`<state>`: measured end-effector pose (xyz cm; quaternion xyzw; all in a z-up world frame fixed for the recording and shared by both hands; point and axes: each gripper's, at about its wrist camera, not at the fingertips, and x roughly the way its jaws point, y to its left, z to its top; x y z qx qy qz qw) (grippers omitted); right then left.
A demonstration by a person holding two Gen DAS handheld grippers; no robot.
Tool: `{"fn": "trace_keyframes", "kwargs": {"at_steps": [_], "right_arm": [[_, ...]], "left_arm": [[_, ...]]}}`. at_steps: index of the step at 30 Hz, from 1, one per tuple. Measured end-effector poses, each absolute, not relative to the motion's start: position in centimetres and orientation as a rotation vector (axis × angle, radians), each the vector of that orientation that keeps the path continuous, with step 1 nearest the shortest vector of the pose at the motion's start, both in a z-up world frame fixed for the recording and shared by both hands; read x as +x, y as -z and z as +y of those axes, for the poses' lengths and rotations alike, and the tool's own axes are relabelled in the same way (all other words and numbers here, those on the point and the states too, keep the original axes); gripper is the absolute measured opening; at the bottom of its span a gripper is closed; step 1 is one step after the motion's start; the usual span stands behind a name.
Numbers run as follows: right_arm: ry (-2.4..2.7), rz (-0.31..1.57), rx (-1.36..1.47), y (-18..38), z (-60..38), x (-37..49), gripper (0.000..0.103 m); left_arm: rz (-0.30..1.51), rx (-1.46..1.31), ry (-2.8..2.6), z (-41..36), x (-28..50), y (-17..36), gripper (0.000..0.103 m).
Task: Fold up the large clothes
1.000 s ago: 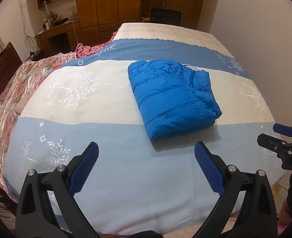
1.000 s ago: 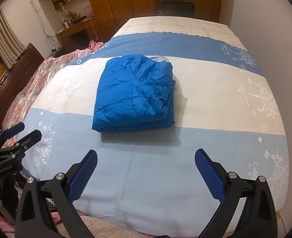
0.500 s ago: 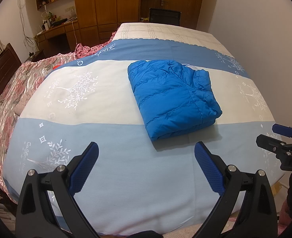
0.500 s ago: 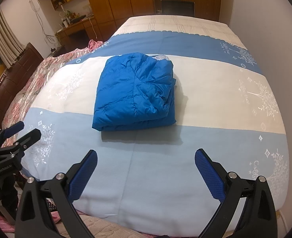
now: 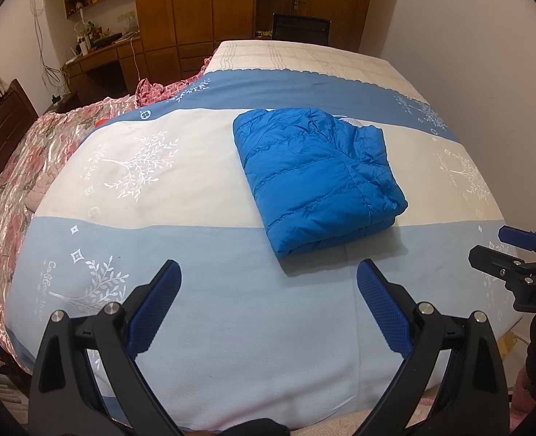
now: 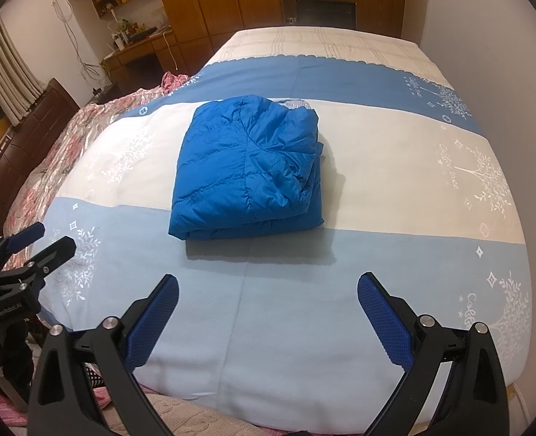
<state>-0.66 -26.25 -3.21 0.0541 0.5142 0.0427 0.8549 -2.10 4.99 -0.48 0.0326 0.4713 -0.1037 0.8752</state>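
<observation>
A blue quilted puffer jacket [image 5: 315, 174] lies folded into a compact rectangle on the striped bedspread [image 5: 195, 290]; it also shows in the right wrist view [image 6: 250, 170]. My left gripper [image 5: 268, 272] is open and empty, held over the near pale-blue stripe, short of the jacket. My right gripper [image 6: 268, 287] is open and empty, also short of the jacket's near edge. The right gripper shows at the right edge of the left wrist view [image 5: 504, 247]; the left gripper shows at the left edge of the right wrist view [image 6: 42, 239].
A pink floral quilt [image 5: 17, 167] is bunched along the bed's left side. A wooden desk [image 5: 100, 58] and wardrobes [image 5: 195, 7] stand behind. A white wall [image 5: 468, 36] runs along the bed's right side. A dark headboard [image 6: 24, 138] is at the left.
Both grippers stay open and nearly still; the views have shifted only slightly. The jacket has not moved.
</observation>
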Motion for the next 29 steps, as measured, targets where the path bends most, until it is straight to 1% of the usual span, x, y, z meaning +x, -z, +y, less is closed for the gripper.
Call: {"fn": "trace_keyframes", "kwargs": {"at_steps": [29], "right_arm": [[-0.090, 1.097, 0.117, 3.99, -26.61, 0.09, 0.099]], "left_arm": [[1.001, 0.073, 0.227, 5.06, -1.29, 0.91, 0.097]]}}
